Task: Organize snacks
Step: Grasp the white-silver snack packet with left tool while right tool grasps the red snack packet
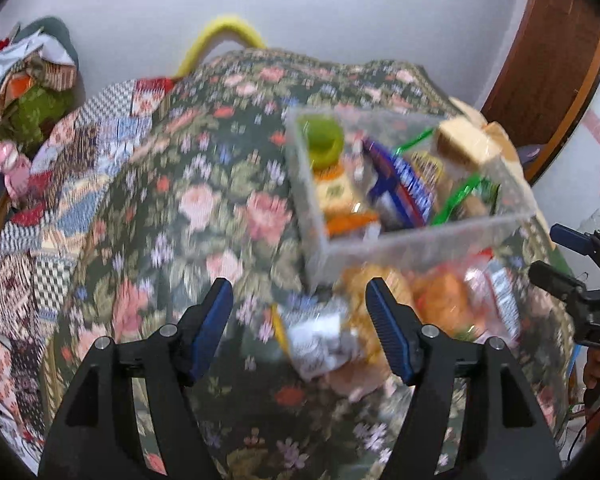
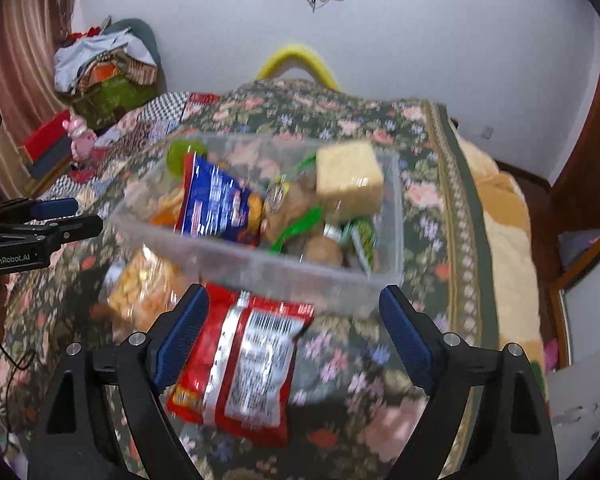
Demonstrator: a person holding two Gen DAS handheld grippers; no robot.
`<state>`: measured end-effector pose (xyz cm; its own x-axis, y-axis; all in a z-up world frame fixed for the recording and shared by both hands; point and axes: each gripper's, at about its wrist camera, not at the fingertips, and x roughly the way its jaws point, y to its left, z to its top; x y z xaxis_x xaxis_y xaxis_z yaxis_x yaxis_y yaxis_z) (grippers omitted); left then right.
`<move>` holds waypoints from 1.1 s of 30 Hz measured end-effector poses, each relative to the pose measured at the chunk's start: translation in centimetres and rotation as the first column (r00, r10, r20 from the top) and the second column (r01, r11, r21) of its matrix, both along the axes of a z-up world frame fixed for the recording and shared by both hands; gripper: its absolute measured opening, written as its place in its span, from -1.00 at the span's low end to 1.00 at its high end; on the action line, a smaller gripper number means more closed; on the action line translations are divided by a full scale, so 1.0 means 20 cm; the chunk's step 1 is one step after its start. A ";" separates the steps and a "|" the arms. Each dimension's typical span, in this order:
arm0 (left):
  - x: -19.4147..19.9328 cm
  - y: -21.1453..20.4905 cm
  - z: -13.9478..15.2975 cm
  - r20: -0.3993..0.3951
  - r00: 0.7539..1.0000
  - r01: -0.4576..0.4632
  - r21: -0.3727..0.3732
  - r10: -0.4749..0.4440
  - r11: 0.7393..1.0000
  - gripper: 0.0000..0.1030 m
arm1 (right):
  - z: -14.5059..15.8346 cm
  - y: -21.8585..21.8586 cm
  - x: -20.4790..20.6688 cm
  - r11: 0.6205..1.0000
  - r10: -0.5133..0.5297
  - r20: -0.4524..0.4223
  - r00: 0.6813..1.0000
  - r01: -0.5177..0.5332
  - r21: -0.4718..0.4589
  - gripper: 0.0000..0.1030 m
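Note:
A clear plastic bin (image 2: 284, 272) stands on the floral bedspread and holds several snacks: a blue bag (image 2: 216, 204), a tan wafer block (image 2: 350, 180), a green-capped item (image 2: 186, 152). The bin also shows in the left wrist view (image 1: 420, 240). A red snack bag (image 2: 240, 360) lies in front of the bin, below my open, empty right gripper (image 2: 294, 312). A clear bag of orange snacks (image 2: 140, 288) lies to its left. My left gripper (image 1: 300, 300) is open and empty above a white-silver packet (image 1: 316, 340) and orange snack bags (image 1: 440, 296).
The floral bedspread (image 1: 204, 208) covers the bed. A pile of clothes (image 2: 104, 68) and a pink toy (image 2: 78, 136) lie at the far left. A wooden door frame (image 1: 548, 60) stands at the right. A yellow curved bar (image 2: 296, 56) rises behind the bed.

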<state>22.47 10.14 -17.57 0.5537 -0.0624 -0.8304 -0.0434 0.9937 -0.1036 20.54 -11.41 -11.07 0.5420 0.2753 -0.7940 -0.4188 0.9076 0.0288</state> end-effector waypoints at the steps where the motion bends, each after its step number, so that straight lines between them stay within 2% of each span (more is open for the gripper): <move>1: -0.01 0.01 -0.03 -0.015 1.000 -0.007 -0.003 0.007 1.000 0.33 | -0.02 0.00 -0.01 1.000 -0.003 -0.013 1.000 0.003 0.004 0.66; 7: -0.01 0.07 -0.22 -0.099 0.995 -0.033 -0.032 0.030 0.999 0.34 | -0.17 0.04 -0.03 1.000 0.004 -0.106 0.994 -0.005 -0.003 0.66; 12: -0.01 0.04 -0.26 -0.089 0.996 -0.010 -0.098 0.001 0.995 0.38 | -0.25 0.08 -0.03 1.000 0.023 -0.141 0.990 -0.024 -0.008 0.66; 17: 0.02 -0.01 -0.27 -0.072 0.997 -0.001 -0.098 -0.006 0.995 0.39 | -0.27 0.09 -0.02 1.000 0.021 -0.163 0.986 -0.018 0.020 0.70; 23: 0.06 -0.02 -0.29 -0.085 0.996 0.014 -0.198 -0.031 0.980 0.39 | -0.30 0.07 -0.02 0.999 0.016 -0.188 0.982 -0.008 0.041 0.75; 25: 0.07 -0.04 -0.29 -0.081 0.996 0.022 -0.197 -0.038 0.980 0.41 | -0.31 0.05 -0.02 0.999 0.011 -0.190 0.982 -0.002 0.049 0.75; 28: 0.11 -0.07 -0.31 -0.086 0.996 0.019 -0.157 -0.033 0.987 0.42 | -0.31 0.04 -0.02 0.999 0.009 -0.182 0.983 -0.001 0.045 0.71; 30: 0.14 -0.06 -0.34 -0.093 0.995 0.012 -0.181 -0.029 0.983 0.45 | -0.31 0.03 -0.03 0.999 0.013 -0.183 0.983 -0.004 0.048 0.69; 33: 0.13 -0.08 -0.36 -0.080 0.996 0.030 -0.136 -0.041 0.990 0.45 | -0.30 0.03 -0.03 0.999 0.021 -0.177 0.984 -0.013 0.046 0.55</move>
<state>25.16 8.47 -24.84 0.4795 -0.1951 -0.8556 -0.0226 0.9719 -0.2343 19.93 -10.89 -17.17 0.3887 0.3205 -0.8638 -0.4192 0.8964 0.1439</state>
